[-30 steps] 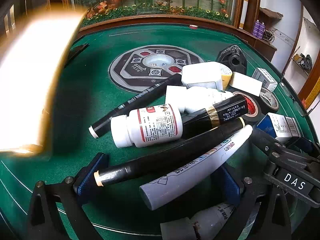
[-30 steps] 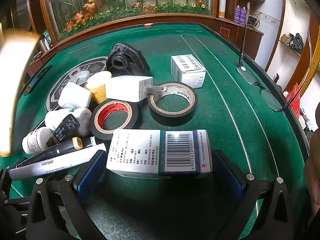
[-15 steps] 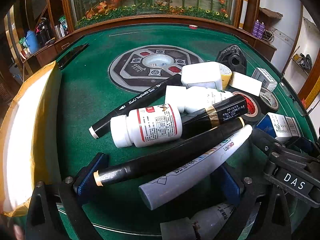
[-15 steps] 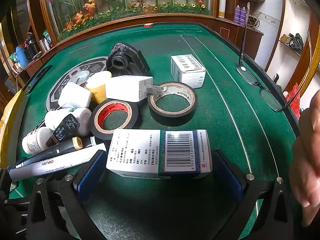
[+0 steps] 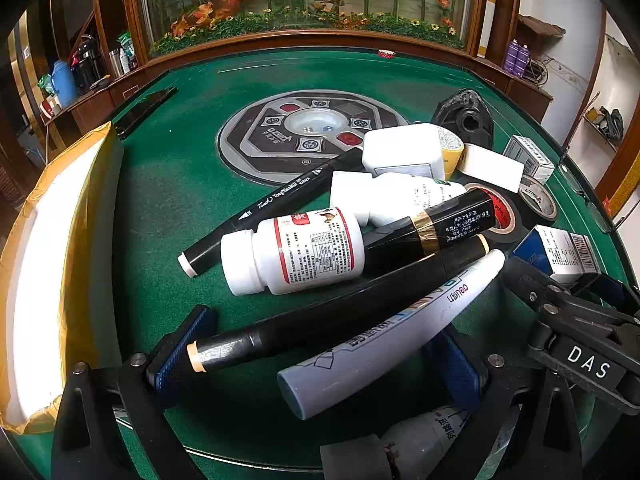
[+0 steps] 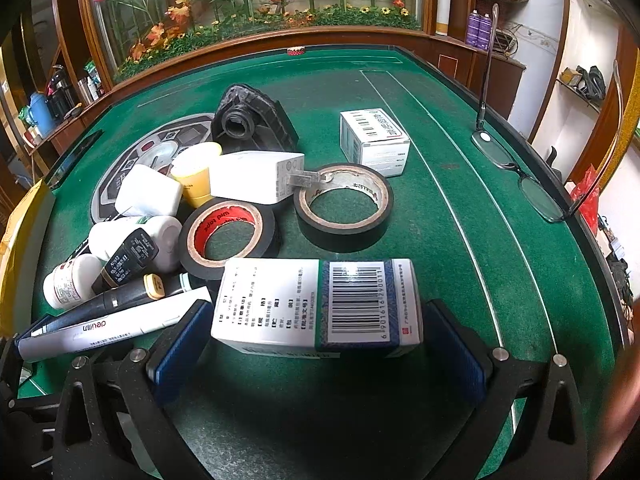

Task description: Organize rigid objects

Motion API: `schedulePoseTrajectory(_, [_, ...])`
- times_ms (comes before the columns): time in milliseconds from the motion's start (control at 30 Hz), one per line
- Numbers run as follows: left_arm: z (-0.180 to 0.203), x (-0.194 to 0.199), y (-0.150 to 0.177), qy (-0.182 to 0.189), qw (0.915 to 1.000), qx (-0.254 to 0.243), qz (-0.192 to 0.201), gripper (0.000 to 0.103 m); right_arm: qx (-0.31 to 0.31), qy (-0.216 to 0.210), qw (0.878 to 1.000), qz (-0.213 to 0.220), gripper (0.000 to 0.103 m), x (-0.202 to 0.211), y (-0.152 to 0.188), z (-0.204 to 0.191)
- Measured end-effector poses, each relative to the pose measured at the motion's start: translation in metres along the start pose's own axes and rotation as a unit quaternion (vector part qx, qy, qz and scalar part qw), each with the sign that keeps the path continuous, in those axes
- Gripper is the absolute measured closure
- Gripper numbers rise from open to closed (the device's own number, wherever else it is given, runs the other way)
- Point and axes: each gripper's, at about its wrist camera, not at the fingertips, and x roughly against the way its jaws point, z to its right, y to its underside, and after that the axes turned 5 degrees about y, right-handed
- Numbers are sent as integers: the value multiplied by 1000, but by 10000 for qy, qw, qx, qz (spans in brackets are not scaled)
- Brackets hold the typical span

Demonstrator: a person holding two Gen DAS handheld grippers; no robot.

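Two tape rolls (image 6: 228, 236) (image 6: 344, 204), two cartons (image 6: 316, 308) (image 6: 374, 140), four pens (image 5: 332, 324) — plus three white bottles (image 5: 296, 256).

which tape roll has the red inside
The tape roll nearer the right gripper, leaning on the blue-and-white box. The other roll, farther back, has a pale core.

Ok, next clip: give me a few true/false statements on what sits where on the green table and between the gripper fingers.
1. A medicine box with a barcode lies between the open right gripper fingers. True.
2. The two tape rolls are stacked one on the other. False: the red-cored roll and the black tape roll lie flat side by side.
3. A pair of glasses rests near the table's right edge. True.
4. The left gripper is shut on the white pill bottle. False: its jaws are open; the pill bottle lies beyond them, and a black pen and grey marker lie between them.
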Motion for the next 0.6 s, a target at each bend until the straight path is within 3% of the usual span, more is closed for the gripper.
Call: schedulePoseTrajectory(600, [0,0,0,1,10000,0,1,0,0,64,10000,-10,0,0,-1,-3])
